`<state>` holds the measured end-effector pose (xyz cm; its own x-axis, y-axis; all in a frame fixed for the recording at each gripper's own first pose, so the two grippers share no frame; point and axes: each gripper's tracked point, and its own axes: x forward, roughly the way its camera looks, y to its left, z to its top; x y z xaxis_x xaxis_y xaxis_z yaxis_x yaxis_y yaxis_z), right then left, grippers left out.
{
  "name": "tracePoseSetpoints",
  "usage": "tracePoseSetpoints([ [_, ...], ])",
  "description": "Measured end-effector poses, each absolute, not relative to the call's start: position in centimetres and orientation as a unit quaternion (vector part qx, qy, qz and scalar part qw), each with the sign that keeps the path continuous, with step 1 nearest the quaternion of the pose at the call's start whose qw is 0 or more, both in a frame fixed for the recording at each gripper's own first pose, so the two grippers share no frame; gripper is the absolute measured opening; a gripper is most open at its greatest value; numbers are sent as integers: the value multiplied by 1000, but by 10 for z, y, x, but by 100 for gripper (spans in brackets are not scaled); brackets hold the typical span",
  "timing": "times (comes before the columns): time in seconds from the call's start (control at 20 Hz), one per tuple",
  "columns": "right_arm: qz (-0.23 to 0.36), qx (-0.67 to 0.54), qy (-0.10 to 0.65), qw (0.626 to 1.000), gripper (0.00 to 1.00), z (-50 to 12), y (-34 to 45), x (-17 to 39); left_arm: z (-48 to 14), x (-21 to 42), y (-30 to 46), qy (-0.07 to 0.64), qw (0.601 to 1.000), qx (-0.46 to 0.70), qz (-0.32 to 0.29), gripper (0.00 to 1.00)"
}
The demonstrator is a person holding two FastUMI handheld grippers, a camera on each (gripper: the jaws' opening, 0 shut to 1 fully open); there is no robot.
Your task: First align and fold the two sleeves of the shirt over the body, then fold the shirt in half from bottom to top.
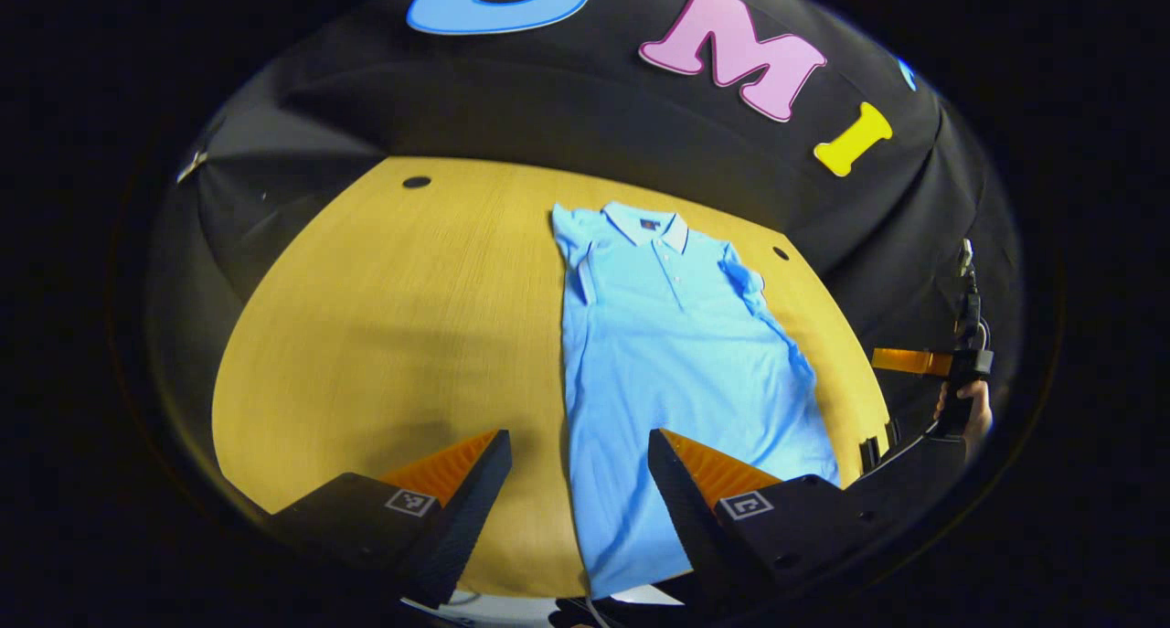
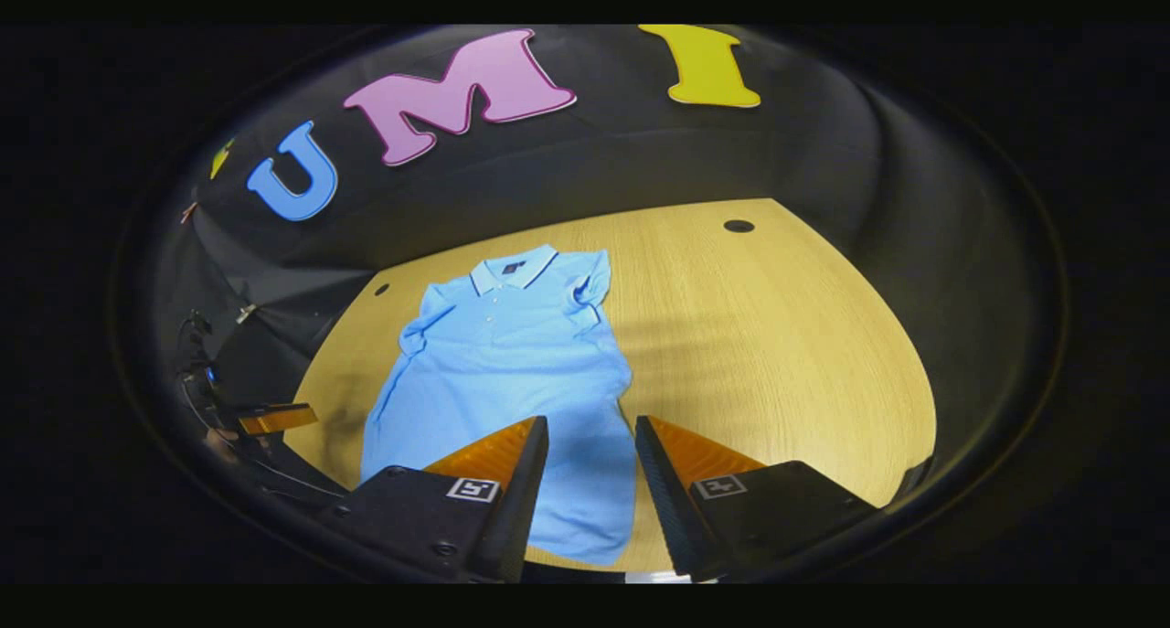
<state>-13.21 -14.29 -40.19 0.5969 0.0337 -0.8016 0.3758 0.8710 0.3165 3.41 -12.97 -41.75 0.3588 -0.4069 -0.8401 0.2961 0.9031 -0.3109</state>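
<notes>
A light blue polo shirt [image 1: 676, 363] lies flat on the wooden table [image 1: 384, 335], collar toward the far wall, both short sleeves folded in over the body. In the right gripper view the same shirt [image 2: 512, 372] lies left of centre. My left gripper [image 1: 579, 482] hangs open above the shirt's lower left edge, with nothing between its fingers. My right gripper [image 2: 590, 468] is open too, above the shirt's lower right part, holding nothing. At the right edge of the left gripper view the other gripper [image 1: 923, 361] shows, held by a hand [image 1: 978, 409].
The round-cornered table [image 2: 777, 354] has small dark holes [image 1: 416, 182] near its far corners. Black cloth walls stand right behind it. The table's near edge lies just below the shirt's hem [image 1: 631, 573].
</notes>
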Motion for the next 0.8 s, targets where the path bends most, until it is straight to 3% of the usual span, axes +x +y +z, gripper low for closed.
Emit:
tracePoseSetpoints([
  [0.05,-98,233,440,862,53,-403,-137,-141,-422,19,-129,533,817,-63,-211,96],
  [0.1,-97,233,445,859,63,-406,-131,-150,-425,6,-128,540,812,-68,-210,97],
  [0.2,-102,242,457,850,63,-415,-121,-174,-431,-20,-130,552,804,-69,-212,97],
  [0.25,-104,246,464,844,55,-420,-116,-186,-433,-32,-133,558,798,-69,-216,96],
  [0.3,-106,249,472,839,64,-426,-112,-196,-434,-44,-138,564,793,-70,-222,96],
  [0.45,-114,250,501,821,67,-445,-104,-230,-445,-65,-143,578,783,-57,-222,97],
  [0.5,-117,254,515,810,60,-451,-100,-241,-449,-70,-142,584,781,-54,-215,97],
  [0.55,-122,258,525,802,72,-458,-97,-251,-453,-75,-143,591,778,-54,-208,97],
  [0.65,-125,274,541,786,73,-467,-88,-264,-460,-86,-146,607,768,-57,-197,97],
  [0.7,-122,284,543,781,65,-471,-82,-266,-463,-89,-147,611,765,-57,-193,97],
  [0.75,-118,293,546,776,75,-473,-75,-267,-465,-92,-146,616,762,-55,-190,97],
  [0.8,-115,298,553,769,75,-478,-70,-270,-469,-95,-146,621,760,-53,-185,97],
])
